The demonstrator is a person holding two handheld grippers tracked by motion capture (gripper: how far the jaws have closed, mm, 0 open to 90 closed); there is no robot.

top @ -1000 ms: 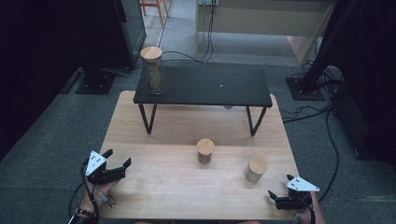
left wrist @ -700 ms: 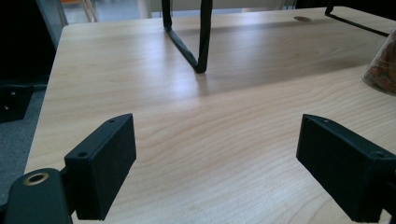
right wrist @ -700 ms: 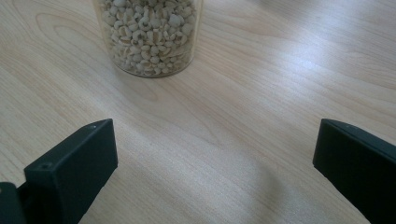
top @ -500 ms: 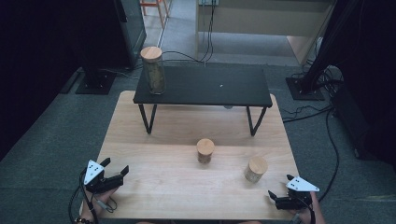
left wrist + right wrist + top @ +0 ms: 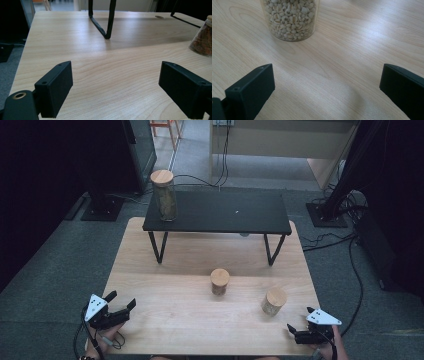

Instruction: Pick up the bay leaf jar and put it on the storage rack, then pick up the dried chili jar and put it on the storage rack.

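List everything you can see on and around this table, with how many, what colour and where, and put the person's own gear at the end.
Tall clear glass jar with a wooden lid: one, brownish filling, left end of the black shelf.
Short clear jar with a wooden lid: one, reddish-brown filling, middle of the table.
Short clear jar of pale round grains: one, wooden lid, right of the middle jar, in front of the right gripper.
Low black shelf on thin metal legs: one, far half of the table.
Light wooden table: one, on grey carpet.
Cables: several, black, on the floor at right.
Left gripper: one, black with a grey plate, near left corner, jaws open.
Right gripper: one, black with a grey plate, near right corner, jaws open.
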